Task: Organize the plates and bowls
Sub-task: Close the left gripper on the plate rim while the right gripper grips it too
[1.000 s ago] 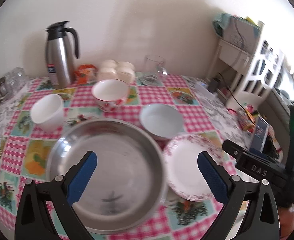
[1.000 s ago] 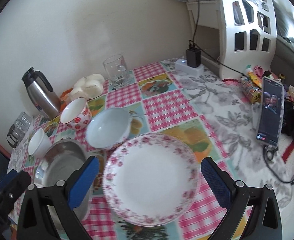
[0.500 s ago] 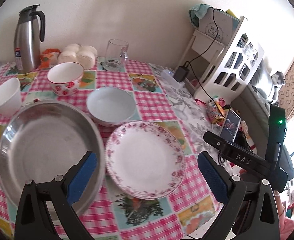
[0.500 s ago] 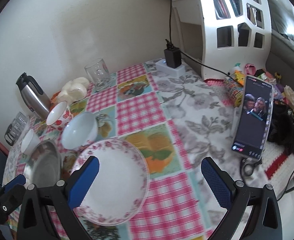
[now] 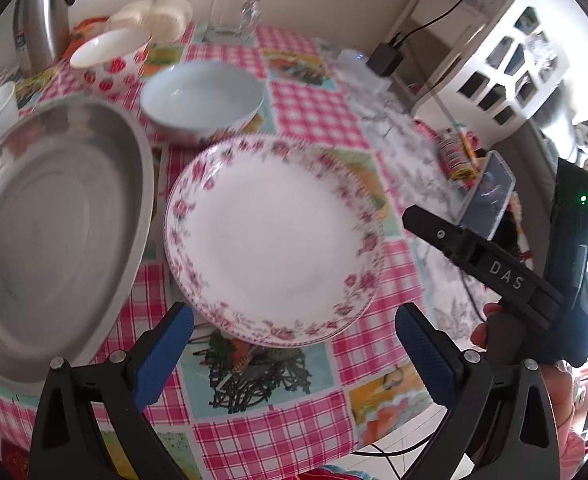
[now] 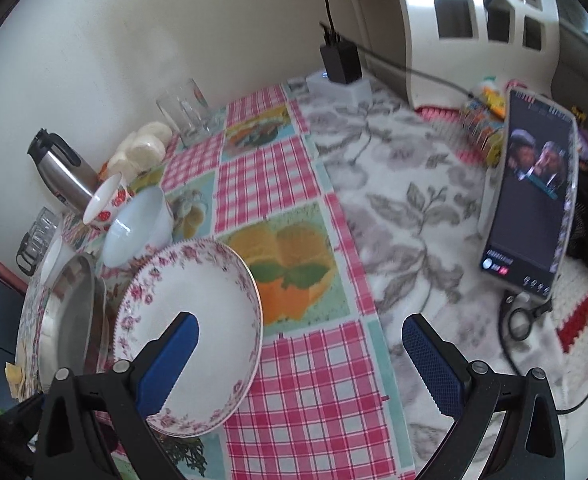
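The left claw (image 5: 294,344) hangs released at the bottom of its frame, the floral plate (image 5: 272,240) lying centre on the bench (image 5: 313,112) just beyond its tips. The right claw (image 6: 299,356) is also released, with the plate at lower left behind its left finger (image 6: 166,360).

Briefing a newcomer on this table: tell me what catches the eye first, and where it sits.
The white plate with a pink floral rim dominates the middle of the checked tablecloth, just ahead of the open left gripper. Left of it lies a big steel pan, with a pale blue bowl behind. At the right, a lit phone stands propped up.
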The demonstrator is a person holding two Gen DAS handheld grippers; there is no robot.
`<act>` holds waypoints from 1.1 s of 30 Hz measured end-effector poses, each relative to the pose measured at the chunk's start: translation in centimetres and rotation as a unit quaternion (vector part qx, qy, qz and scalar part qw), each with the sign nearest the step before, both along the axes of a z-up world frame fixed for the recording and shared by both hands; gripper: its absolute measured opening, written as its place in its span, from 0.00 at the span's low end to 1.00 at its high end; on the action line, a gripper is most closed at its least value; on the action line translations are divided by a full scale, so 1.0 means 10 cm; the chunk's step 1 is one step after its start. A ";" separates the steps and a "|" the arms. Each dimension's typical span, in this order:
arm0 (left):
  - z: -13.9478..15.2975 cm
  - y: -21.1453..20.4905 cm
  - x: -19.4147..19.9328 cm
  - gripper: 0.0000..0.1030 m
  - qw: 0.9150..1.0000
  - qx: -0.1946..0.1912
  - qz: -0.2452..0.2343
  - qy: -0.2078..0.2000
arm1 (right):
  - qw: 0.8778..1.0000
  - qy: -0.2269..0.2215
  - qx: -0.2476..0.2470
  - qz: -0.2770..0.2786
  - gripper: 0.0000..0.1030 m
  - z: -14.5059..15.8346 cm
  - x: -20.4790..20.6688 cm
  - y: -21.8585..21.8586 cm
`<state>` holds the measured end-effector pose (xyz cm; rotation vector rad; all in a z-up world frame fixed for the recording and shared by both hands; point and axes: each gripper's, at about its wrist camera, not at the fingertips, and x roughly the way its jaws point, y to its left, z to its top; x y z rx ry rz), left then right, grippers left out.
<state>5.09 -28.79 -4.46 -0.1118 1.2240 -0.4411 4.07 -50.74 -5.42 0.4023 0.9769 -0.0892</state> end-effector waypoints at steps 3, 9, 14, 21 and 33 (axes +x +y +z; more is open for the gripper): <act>-0.08 0.00 0.00 0.98 1.000 0.003 0.004 0.014 | 1.000 0.009 0.019 0.006 1.00 -0.09 0.03 0.00; -0.24 0.06 0.08 0.98 0.999 0.008 0.028 0.045 | 0.998 0.020 0.051 0.012 1.00 -0.25 0.12 0.03; -0.29 0.10 0.13 0.93 0.998 0.012 0.044 0.045 | 0.998 0.019 0.055 0.012 1.00 -0.33 0.18 0.04; -0.31 0.12 0.17 0.76 0.998 0.018 0.051 0.041 | 0.998 0.009 0.058 0.022 0.86 -0.37 0.30 0.06; -0.49 0.18 0.23 0.46 0.994 0.008 0.073 0.078 | 0.997 -0.002 0.064 0.048 0.43 -0.41 0.45 0.11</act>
